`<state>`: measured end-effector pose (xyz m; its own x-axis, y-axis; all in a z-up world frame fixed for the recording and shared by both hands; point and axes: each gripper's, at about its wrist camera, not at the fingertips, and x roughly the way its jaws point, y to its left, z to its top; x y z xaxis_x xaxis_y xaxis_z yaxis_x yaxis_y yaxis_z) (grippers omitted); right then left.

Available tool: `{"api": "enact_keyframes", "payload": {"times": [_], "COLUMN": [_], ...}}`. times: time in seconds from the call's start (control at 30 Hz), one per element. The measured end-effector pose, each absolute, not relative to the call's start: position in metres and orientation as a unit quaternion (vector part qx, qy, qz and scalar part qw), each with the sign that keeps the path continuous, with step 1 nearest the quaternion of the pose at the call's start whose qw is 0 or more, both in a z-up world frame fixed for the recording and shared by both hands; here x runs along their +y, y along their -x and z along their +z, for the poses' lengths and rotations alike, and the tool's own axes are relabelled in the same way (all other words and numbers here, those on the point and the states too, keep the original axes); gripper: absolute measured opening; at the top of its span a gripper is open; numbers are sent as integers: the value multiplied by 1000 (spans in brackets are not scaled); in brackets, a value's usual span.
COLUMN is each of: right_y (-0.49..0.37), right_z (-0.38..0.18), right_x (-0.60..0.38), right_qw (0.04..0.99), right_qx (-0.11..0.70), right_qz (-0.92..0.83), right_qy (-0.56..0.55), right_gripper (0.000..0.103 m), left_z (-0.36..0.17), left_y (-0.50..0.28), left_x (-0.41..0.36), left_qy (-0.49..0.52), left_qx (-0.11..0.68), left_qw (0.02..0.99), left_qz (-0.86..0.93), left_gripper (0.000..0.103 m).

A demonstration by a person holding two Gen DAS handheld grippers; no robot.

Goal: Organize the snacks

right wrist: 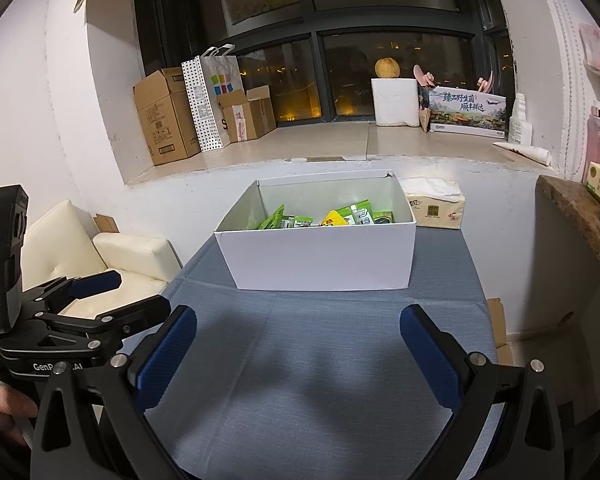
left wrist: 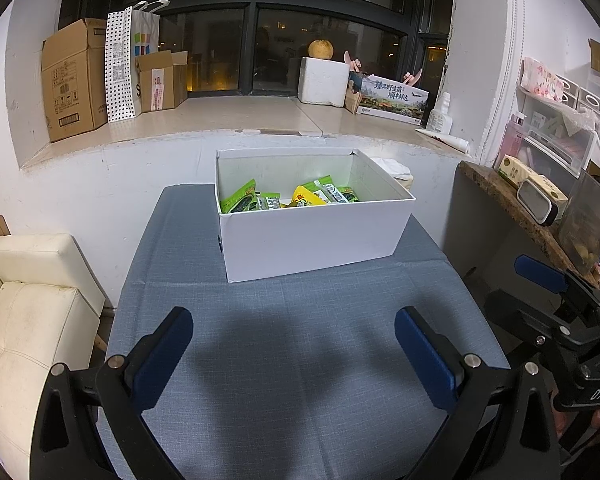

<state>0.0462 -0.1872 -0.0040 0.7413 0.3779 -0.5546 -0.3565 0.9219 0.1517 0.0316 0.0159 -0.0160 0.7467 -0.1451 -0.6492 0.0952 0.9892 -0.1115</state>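
- We hold the left tongs [left wrist: 294, 344] and right tongs [right wrist: 298, 344] released, empty, above the blue-clothed tabletop [left wrist: 300, 380].
- Snack packets [left wrist: 296, 196] lie inside the white box [left wrist: 312, 236], below a windowsill [left wrist: 228, 116] with cardboard boxes [left wrist: 76, 76].

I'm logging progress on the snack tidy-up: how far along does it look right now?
Done, apparently: green and yellow snack packets lie inside the white box, and no packets show on the blue tablecloth. In hand: nothing; the left gripper and right gripper are both open and empty. Left: possibly nothing, though the box's far floor is hidden.
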Motion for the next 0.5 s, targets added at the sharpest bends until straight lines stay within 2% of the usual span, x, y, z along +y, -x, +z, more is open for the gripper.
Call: {"api": "enact_keyframes", "payload": {"times": [0.5], "right_y": [-47], "right_z": [-4], "right_x": [-187], "right_qw": [932], "right_qx": [301], "right_qz": [199], "right_qy": [-17], "right_gripper": [103], "left_z": [-17], "left_y": [-31], "left_x": [15], "left_qy": [35], "left_qx": [350], "left_qw": [934], "left_qz": [-65], "left_gripper": [103]}}
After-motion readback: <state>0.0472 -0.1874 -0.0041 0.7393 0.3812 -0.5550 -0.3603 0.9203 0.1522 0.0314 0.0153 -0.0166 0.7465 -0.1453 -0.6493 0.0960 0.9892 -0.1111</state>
